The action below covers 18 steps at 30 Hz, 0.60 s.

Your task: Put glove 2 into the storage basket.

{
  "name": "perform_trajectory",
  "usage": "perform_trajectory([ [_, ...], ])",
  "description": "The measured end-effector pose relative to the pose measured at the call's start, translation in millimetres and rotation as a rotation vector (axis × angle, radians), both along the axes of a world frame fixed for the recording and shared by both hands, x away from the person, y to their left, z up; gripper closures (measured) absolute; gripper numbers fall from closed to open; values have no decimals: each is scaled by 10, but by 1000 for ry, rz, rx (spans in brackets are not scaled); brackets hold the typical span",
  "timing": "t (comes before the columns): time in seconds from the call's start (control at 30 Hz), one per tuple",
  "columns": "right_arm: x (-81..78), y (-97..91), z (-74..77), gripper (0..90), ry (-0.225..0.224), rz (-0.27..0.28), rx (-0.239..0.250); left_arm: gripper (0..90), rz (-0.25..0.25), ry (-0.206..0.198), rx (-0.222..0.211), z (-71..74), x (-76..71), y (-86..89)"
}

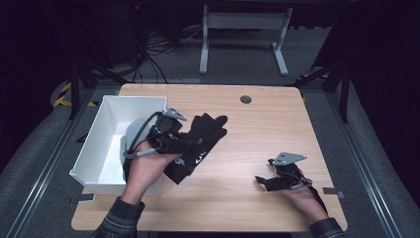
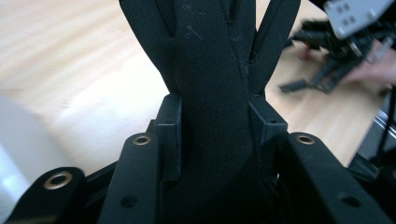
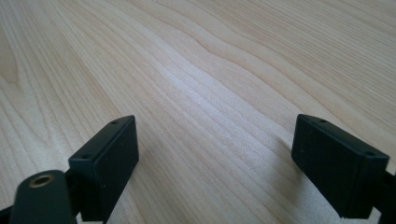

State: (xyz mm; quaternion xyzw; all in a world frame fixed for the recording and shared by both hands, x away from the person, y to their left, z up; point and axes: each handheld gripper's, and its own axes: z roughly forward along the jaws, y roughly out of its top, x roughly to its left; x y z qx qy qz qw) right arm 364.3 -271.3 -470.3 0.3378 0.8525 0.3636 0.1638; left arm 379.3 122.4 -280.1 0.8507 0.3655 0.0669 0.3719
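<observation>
- A black glove (image 1: pixel 200 144) is clamped in the left gripper (image 1: pixel 190 144), which is seen in the high view just beside the right-hand wall of the white bin (image 1: pixel 94 134).
- In the left gripper view, the glove (image 2: pixel 212 93) is seen squeezed between the two black jaws, with one pad (image 2: pixel 170 126) pressed on its one flank and the other pad (image 2: pixel 266 123) on the opposite flank.
- The cloth is pinched narrow at the pads, and the glove's fingers are spread out beyond the fingertips, away from the hand.
- The rest of the glove is bunched back between the jaws, towards the gripper's body.
- From above, the glove's fingers are seen pointing up and to the right of the grip, while its cuff end is hung below and to the right of it, over the wooden table (image 1: pixel 257 129).
- Whether the hanging end is touching the tabletop cannot be told.
- The right gripper (image 1: pixel 265 181) is held low by the table's near right edge, well apart from the glove.
- In the right gripper view, its jaws are seen spread wide, one pad (image 3: pixel 109 158) on each side, and nothing but bare wood (image 3: pixel 210 93) is found between them.
- That released gripper (image 2: pixel 322 77) is also picked up in the left gripper view, far beyond the glove's fingertips.
</observation>
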Motion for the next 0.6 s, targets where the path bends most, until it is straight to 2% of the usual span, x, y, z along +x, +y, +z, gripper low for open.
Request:
perform_trajectory([
  [0.07, -2, -1, 0, 151, 1, 0, 1, 632, 30, -10, -3, 68, 27, 109],
  [0.1, -2, -1, 0, 151, 1, 0, 0, 632, 30, -10, -3, 68, 27, 109],
  [0.13, -2, -2, 0, 151, 1, 0, 1, 631, 71, -22, -8, 138, 53, 255],
  [0.2, -2, -3, 0, 151, 1, 1, 1, 631, 89, -25, -14, 162, 61, 324],
  [0.27, 1, -4, 0, 149, 2, 5, 2, 631, 159, -37, -16, 217, 74, 553],
  [0.33, 11, -8, 0, 149, 2, 14, 2, 632, 172, -36, -15, 225, 77, 605],
  [0.37, 13, -13, 0, 149, 3, 20, 3, 632, 216, -34, -4, 234, 88, 738],
  [0.43, 17, -23, 3, 152, 6, 30, 1, 631, 235, -31, 2, 232, 97, 802],
  [0.47, 26, -47, 2, 159, 5, 41, 5, 631, 286, -23, 9, 206, 123, 944],
  [0.6, 39, -73, 3, 161, 3, 48, 7, 632, 345, -4, 20, 139, 175, 1111],
])
